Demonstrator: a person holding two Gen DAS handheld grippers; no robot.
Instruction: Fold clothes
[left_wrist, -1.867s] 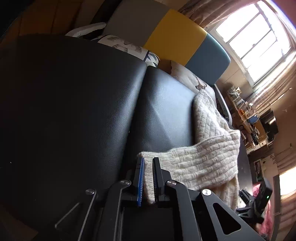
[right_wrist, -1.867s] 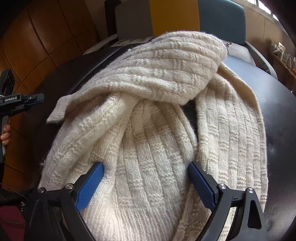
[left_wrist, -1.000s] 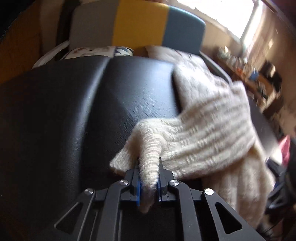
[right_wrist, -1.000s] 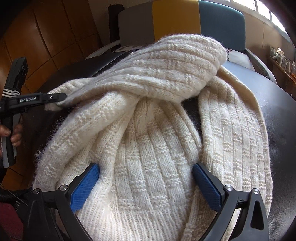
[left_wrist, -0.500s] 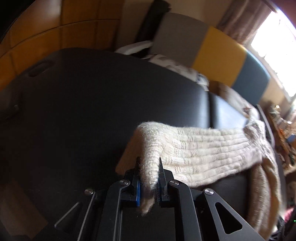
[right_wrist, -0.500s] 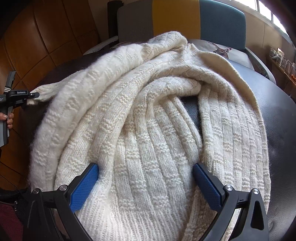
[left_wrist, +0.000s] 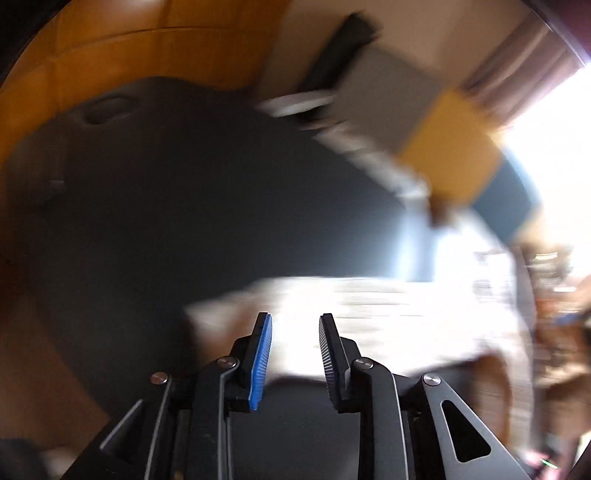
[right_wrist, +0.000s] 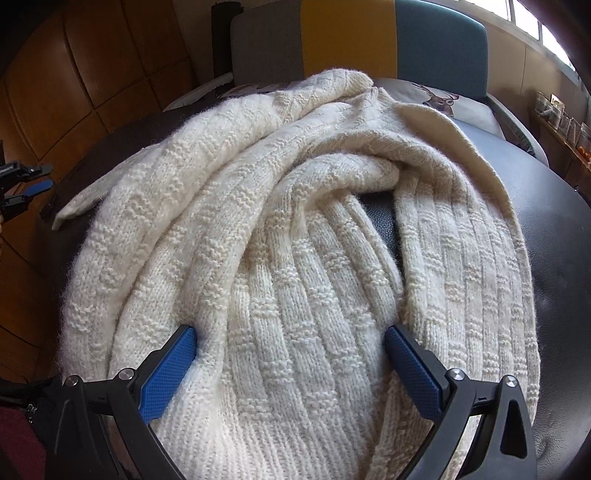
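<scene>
A cream cable-knit sweater (right_wrist: 295, 229) lies bunched on a black leather surface (right_wrist: 554, 229). One sleeve (right_wrist: 96, 192) stretches out flat to the left. My right gripper (right_wrist: 291, 354) hovers low over the sweater's ribbed body, jaws wide open, blue pads (right_wrist: 168, 369) on either side of the knit. In the blurred left wrist view, my left gripper (left_wrist: 295, 332) is open with nothing between its fingers, and the sweater's sleeve (left_wrist: 369, 314) is a white smear just ahead of them. The left gripper (right_wrist: 27, 188) also shows at the right wrist view's far left edge, just clear of the cuff.
A chair back with grey, yellow and teal panels (right_wrist: 347, 37) stands behind the surface, with a deer-print pillow (right_wrist: 439, 98) in front of it. Wooden wall panels (right_wrist: 74, 74) run along the left. A shelf with small items (right_wrist: 561, 118) is at the far right.
My left gripper has opened and let go of the sleeve cuff, which now lies flat on the left. The left view is smeared by motion. The right gripper has stayed in place.
</scene>
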